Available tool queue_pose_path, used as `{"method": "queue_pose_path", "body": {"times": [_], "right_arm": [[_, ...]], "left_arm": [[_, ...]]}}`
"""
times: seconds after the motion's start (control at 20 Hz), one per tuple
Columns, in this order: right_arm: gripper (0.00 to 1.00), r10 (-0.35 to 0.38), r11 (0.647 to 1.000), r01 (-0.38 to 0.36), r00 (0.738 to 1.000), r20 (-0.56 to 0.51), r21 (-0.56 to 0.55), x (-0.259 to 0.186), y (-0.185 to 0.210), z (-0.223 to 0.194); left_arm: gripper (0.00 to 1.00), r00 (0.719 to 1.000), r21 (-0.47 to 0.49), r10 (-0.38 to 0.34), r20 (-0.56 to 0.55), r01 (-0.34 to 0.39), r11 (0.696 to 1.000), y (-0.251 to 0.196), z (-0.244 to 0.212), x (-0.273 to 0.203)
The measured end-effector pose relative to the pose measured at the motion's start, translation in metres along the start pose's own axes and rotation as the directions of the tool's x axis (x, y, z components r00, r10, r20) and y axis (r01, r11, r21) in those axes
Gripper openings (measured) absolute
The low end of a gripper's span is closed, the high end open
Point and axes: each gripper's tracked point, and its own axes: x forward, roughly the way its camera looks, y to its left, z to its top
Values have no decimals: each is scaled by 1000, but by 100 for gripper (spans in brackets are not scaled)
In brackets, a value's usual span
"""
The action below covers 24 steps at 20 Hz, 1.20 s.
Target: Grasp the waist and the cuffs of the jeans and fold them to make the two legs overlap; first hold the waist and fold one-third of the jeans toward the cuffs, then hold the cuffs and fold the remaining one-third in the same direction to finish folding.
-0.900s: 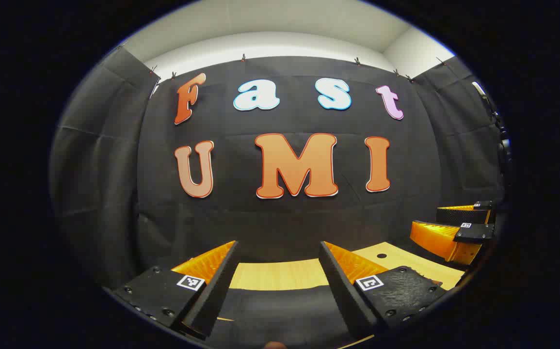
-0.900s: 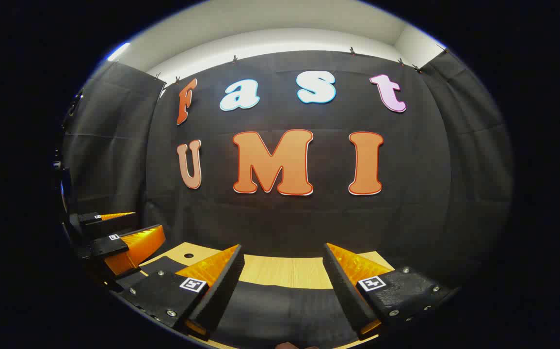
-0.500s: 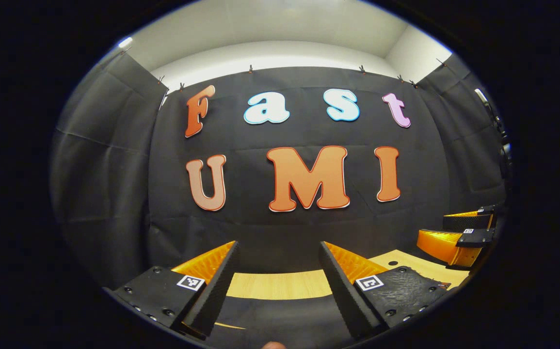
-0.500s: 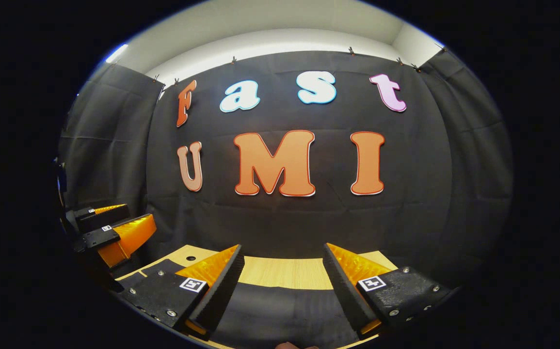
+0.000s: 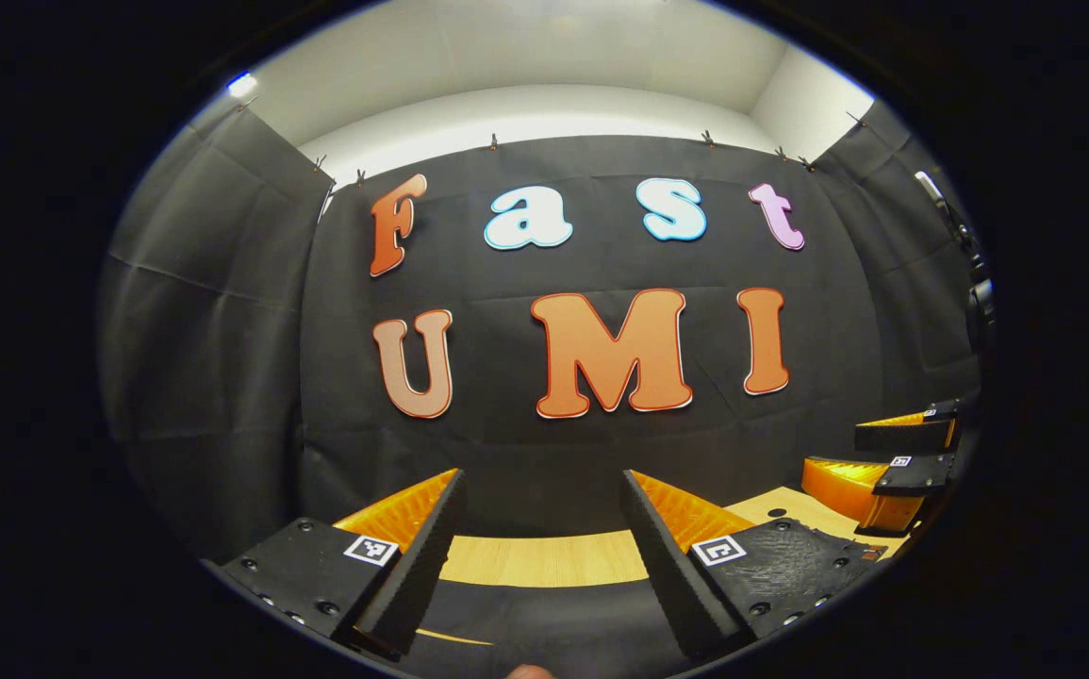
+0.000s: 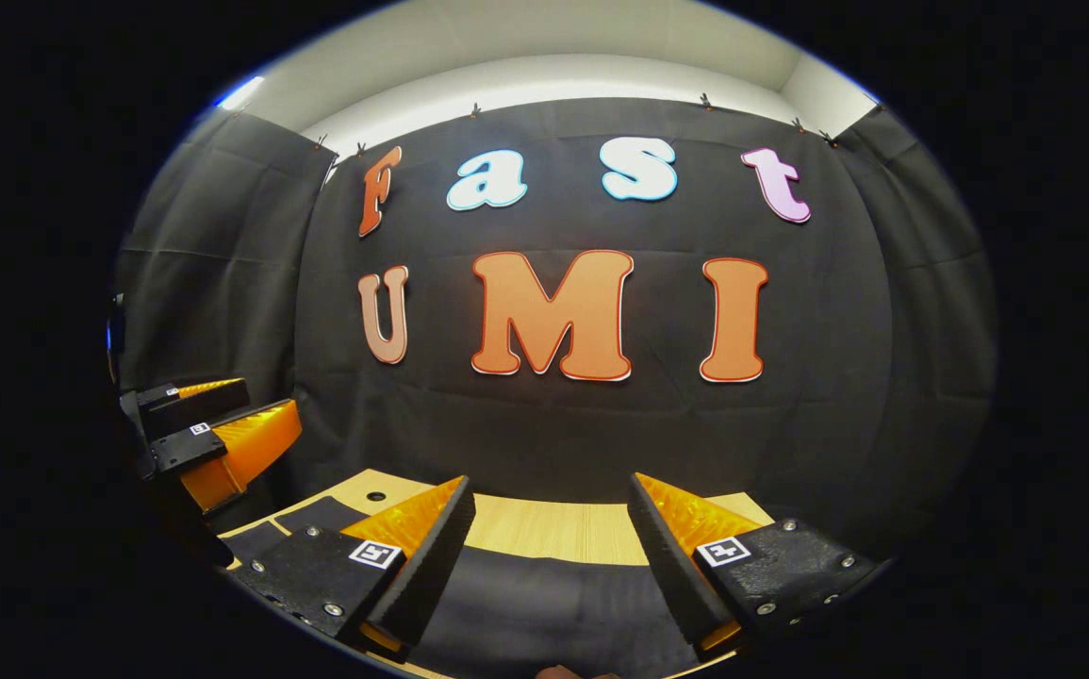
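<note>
Both the left gripper [image 5: 539,538] and right gripper [image 6: 549,538] hover with jaws wide apart, holding nothing; dark jeans [image 6: 535,604] lie flat on the wooden desk [image 6: 544,528] beneath, no readable label

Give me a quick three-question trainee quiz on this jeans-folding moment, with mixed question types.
1. True or false: the left tool is shut on the dark fabric.
2. Multiple choice: the right tool is A) open, B) shut on the fabric, C) shut on nothing.
3. Fill in: the fabric lies on a ____ table.
Key: 1 false; 2 A; 3 wooden.
</note>
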Motion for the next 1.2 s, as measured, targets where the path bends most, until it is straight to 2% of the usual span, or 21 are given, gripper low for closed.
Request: {"method": "queue_pose_path", "body": {"times": [0.05,0.3,0.35,0.45,0.55,0.6,0.65,0.7,0.75,0.9,1.0,1.05,1.2], "right_arm": [[100,2,1000,-2,1000,0,-1,1,2,-1],[98,-41,999,41,998,-37,5,1,-6,-12],[100,-58,998,58,997,-42,-2,1,-9,-13],[98,-109,994,109,992,-67,-7,1,-20,-20],[98,-145,990,144,986,-87,-14,-1,-24,-26],[98,-163,987,162,982,-95,-20,-2,-26,-28],[98,-191,982,189,975,-111,-29,-3,-28,-34],[98,-229,973,227,963,-140,-32,-2,-33,-46],[98,-274,961,276,934,-229,-22,-5,-40,-77],[98,-336,935,355,888,-313,4,-17,-44,-103],[98,-361,923,385,873,-328,8,-21,-48,-103],[98,-367,920,392,866,-339,4,-21,-51,-105],[98,-384,910,415,824,-418,-18,-21,-73,-129]], "left_arm": [[97,1000,-3,3,0,-3,1000,3,-1,-1],[97,999,-2,37,-33,-37,999,31,-14,-1],[97,998,10,53,-34,-53,999,42,-14,-2],[97,995,47,100,-23,-99,994,69,-15,-6],[97,989,117,149,16,-150,982,94,-13,-11],[97,987,143,156,28,-159,977,102,-14,-13],[97,991,138,136,6,-135,981,105,-25,-14],[97,992,124,114,-45,-108,986,110,-42,-15],[97,987,100,103,-125,-91,991,126,-67,-14],[97,964,74,135,-228,-121,990,169,-97,-16],[97,947,65,156,-281,-143,988,189,-112,-19],[97,933,54,162,-322,-153,987,195,-123,-21],[97,875,51,190,-446,-187,981,207,-170,-22]]}}
